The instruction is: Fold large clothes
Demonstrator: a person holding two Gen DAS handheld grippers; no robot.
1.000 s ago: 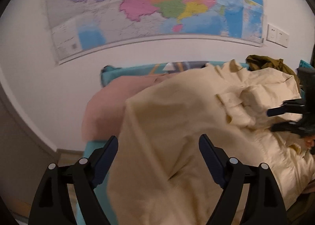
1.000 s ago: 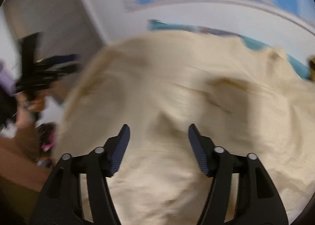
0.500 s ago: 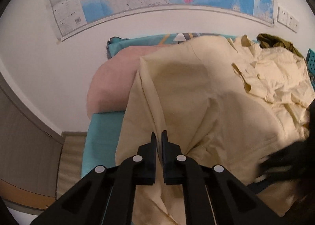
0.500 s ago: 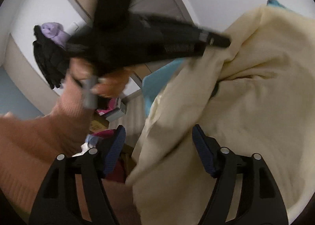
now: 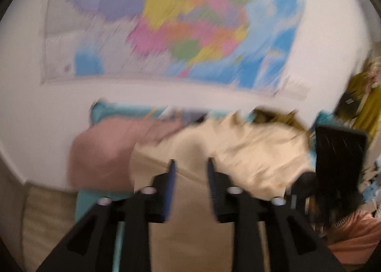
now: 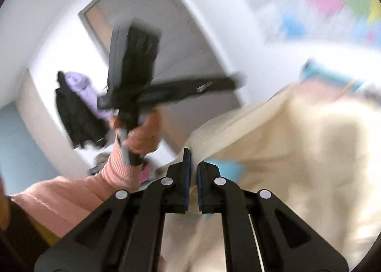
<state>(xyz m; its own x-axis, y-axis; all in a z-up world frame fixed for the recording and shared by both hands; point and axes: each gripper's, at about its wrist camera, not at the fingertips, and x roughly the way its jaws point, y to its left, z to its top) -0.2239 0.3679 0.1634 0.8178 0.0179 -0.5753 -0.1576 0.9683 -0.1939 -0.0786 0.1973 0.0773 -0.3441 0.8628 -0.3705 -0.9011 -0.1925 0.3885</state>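
A large cream shirt (image 5: 238, 148) lies spread over a bed with a teal sheet (image 5: 83, 203); it also fills the right of the right wrist view (image 6: 297, 153). My left gripper (image 5: 190, 165) is partly open above the shirt's near edge, with nothing between its fingers. My right gripper (image 6: 193, 160) is shut on the cream shirt's edge, lifting it. The left gripper, held in a hand with a pink sleeve, shows in the right wrist view (image 6: 142, 91). Both views are blurred by motion.
A pink pillow (image 5: 104, 150) lies at the bed's left, an olive garment (image 5: 273, 117) behind the shirt. A coloured map (image 5: 178, 24) hangs on the wall. A door (image 6: 166, 46) and hanging dark clothes (image 6: 73, 110) stand at the left.
My left gripper was shut on the shirt half a second ago and has opened and lifted away. My right gripper was open and has closed on the shirt's edge.
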